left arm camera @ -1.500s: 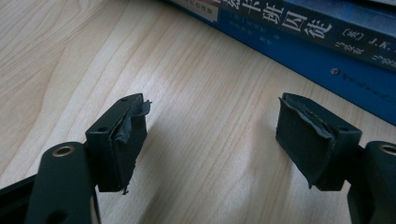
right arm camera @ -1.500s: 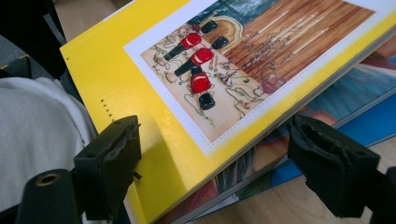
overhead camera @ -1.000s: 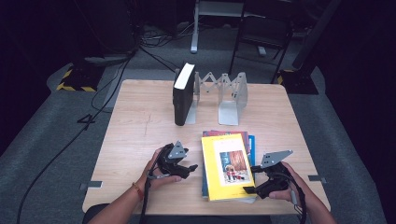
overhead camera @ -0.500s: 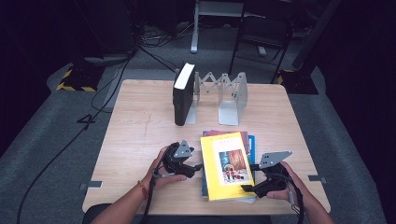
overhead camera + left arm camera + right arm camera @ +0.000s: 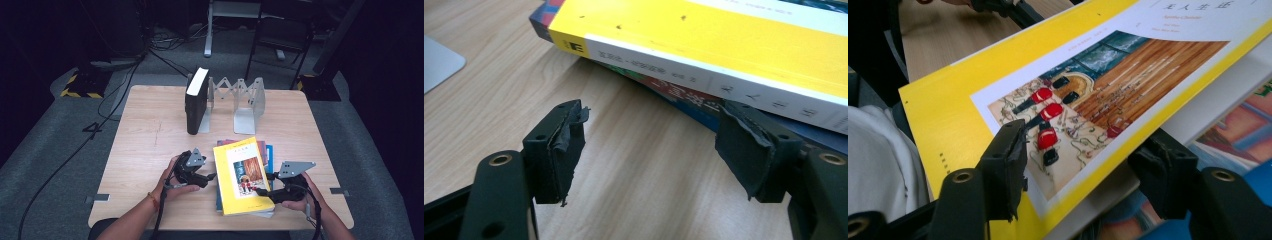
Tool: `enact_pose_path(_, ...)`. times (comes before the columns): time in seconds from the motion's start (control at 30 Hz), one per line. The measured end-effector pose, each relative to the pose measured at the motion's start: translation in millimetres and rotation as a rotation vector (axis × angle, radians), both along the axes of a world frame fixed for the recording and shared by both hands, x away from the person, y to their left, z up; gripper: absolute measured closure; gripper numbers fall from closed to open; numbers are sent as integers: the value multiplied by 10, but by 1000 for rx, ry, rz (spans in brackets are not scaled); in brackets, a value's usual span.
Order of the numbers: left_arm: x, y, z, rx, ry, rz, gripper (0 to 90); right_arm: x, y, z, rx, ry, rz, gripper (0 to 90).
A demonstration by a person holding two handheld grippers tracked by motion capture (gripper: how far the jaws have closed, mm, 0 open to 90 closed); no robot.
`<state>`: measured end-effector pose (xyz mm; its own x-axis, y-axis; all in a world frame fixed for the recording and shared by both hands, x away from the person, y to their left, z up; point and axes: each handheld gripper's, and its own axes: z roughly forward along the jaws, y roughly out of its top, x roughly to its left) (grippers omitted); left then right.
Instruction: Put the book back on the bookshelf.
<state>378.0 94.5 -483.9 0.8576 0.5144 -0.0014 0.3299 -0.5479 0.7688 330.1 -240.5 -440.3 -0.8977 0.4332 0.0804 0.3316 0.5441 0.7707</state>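
Observation:
A yellow book (image 5: 242, 172) with a picture on its cover tops a stack of books (image 5: 269, 152) at the table's near middle. My right gripper (image 5: 262, 191) reaches in from the stack's right. Its jaws have just been closing around the yellow book's (image 5: 973, 85) near right edge. In the right gripper view (image 5: 1083, 160) one pad hovers over the cover and the other sits under the page block; I see no squeeze. My left gripper (image 5: 210, 177) rests on the wood just left of the stack. It stands open (image 5: 651, 145) and empty, facing the yellow book's spine (image 5: 704, 35).
An upright black book (image 5: 196, 102) leans in a grey folding book rack (image 5: 245, 102) at the back middle of the wooden table (image 5: 145, 135). A person's hands and forearms come in from the near edge. A dark floor with cables surrounds the table.
My left gripper has slid a little to the right, up to the stack's left side. My right gripper has stayed put while its jaws narrowed around the yellow book's edge.

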Motion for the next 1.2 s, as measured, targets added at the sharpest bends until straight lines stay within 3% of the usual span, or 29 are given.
enact_pose_path(0.1,35,-17,-23,-1,-3,7,270,48,55,-11,17,12,12,487)
enact_pose_path(0.33,146,-33,-53,-1,-5,54,294,76,31,19,79,-15,11,702)
enact_pose_path(0.57,259,-51,-81,-5,-10,98,302,60,37,18,105,-56,22,761)
enact_pose_path(0.67,294,-60,-88,-3,-14,107,314,63,35,19,114,-50,23,762)
enact_pose_path(0.8,303,-43,-59,-36,-28,111,337,64,16,19,130,-53,24,760)
enact_pose_path(1.0,266,-57,40,-93,-65,86,486,68,-26,50,158,-72,15,765)
enact_pose_path(1.13,239,-101,138,-127,-100,43,742,70,-55,84,177,-96,6,776)
enact_pose_path(1.2,237,-122,166,-134,-108,34,823,79,-71,100,188,-108,2,777)
